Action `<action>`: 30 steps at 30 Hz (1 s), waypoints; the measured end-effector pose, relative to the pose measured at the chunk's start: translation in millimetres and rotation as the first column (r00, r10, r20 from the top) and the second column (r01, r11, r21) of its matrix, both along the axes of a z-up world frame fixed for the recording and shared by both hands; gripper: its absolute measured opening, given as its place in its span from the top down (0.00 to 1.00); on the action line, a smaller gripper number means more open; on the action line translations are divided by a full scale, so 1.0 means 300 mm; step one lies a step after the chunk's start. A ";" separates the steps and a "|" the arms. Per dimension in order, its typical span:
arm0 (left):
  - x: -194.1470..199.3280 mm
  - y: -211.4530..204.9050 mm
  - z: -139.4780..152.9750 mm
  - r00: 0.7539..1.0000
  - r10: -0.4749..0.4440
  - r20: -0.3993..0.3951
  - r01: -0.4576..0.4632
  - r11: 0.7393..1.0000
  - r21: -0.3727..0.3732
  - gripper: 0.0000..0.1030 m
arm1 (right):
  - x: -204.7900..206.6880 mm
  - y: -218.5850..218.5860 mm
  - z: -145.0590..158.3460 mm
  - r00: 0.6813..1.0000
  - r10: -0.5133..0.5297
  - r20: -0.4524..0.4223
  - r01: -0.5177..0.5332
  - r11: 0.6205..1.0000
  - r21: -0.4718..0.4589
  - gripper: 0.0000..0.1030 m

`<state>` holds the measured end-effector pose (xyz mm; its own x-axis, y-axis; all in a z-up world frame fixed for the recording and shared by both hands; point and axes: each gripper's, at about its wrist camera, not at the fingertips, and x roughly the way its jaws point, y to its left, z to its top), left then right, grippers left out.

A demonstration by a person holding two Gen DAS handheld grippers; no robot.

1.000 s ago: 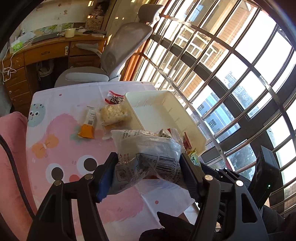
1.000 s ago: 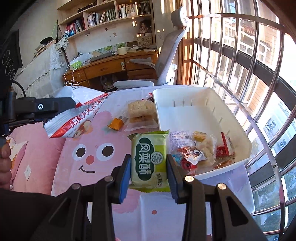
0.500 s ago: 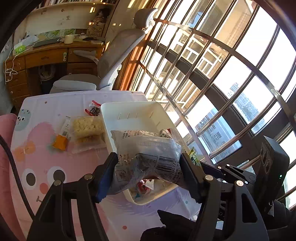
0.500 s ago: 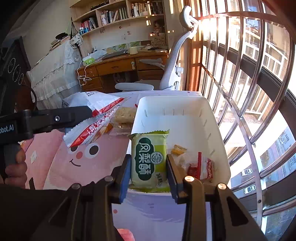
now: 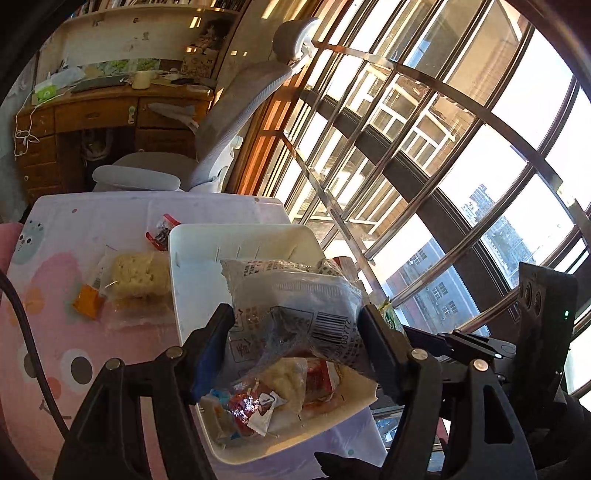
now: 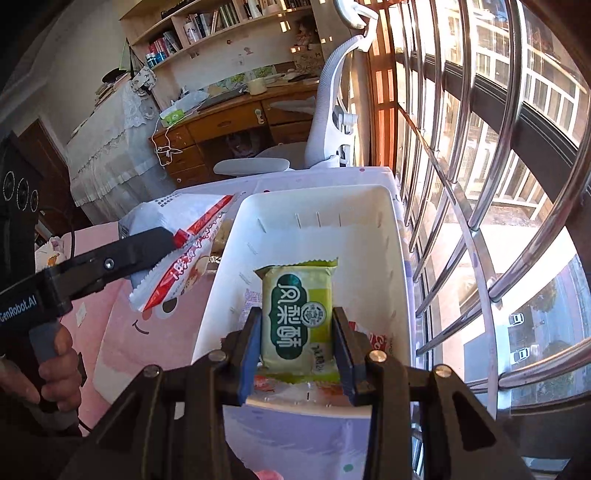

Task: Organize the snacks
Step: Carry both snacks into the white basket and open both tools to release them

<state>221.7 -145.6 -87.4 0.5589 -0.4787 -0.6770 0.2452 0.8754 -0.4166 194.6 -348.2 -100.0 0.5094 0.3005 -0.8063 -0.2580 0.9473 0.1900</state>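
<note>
Snacks: right gripper (image 6: 297,341) clamps green packet (image 6: 297,317) above white bin (image 6: 391,236); left gripper (image 5: 295,332) clamps crinkly white-and-red bag (image 5: 295,295) over bin's left side. Wrapped snacks (image 5: 258,398) inside bin, rice cake pack (image 5: 135,275) on pink tablecloth (image 5: 48,332) beside it.

You're working in a home study or bedroom: ahead of both tongs stand a wooden desk (image 6: 236,122) with drawers, a grey office chair (image 5: 207,147) and bookshelves (image 6: 221,22); barred windows (image 6: 480,147) run along the right, above city buildings.
</note>
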 end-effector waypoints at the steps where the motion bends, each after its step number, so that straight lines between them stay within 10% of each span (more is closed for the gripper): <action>1: 0.009 -0.011 0.000 1.000 0.003 0.003 -0.003 1.000 0.009 0.33 | 0.017 -0.009 0.003 1.000 0.002 -0.006 -0.002 1.000 0.010 0.64; 19: 0.034 0.061 -0.068 0.986 0.122 -0.111 -0.126 0.992 -0.028 0.18 | 0.109 -0.045 -0.042 0.996 0.013 -0.092 -0.005 0.996 0.094 0.60; 30: -0.076 0.169 -0.140 0.967 0.178 -0.183 -0.166 0.983 0.081 0.18 | 0.063 0.024 -0.076 0.990 0.011 -0.144 -0.001 0.997 0.072 0.59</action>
<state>199.0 -94.8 -129.5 0.4885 -0.3382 -0.8044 0.0108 0.9241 -0.3820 213.5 -341.1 -122.9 0.3875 0.3626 -0.8476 -0.2289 0.9285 0.2926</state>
